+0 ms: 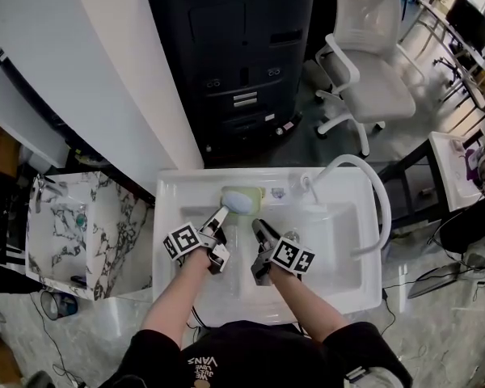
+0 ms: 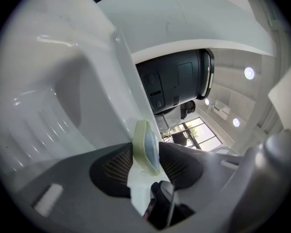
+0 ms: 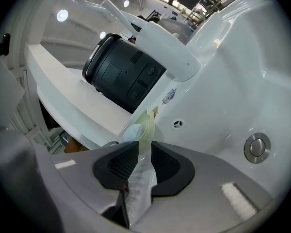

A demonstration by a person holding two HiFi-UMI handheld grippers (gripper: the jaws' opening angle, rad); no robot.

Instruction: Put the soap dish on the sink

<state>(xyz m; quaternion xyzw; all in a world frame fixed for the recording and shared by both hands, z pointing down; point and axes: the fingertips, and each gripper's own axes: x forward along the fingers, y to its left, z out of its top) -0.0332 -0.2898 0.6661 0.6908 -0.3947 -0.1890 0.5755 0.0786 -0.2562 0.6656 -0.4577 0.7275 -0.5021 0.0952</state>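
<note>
A pale green soap dish with a light blue soap in it lies on the back ledge of the white sink. My left gripper points at the dish's near left corner. In the left gripper view the dish shows edge-on between the dark pads, and the jaws stand wide around it, not pressing. My right gripper hovers over the basin just right of the dish. Its jaws are a narrow gap apart with nothing in them, and the dish lies ahead.
A faucet and a white hose stand at the sink's back right. The drain sits in the basin floor. Behind the sink are a black cabinet and a white chair. A marbled stand is at the left.
</note>
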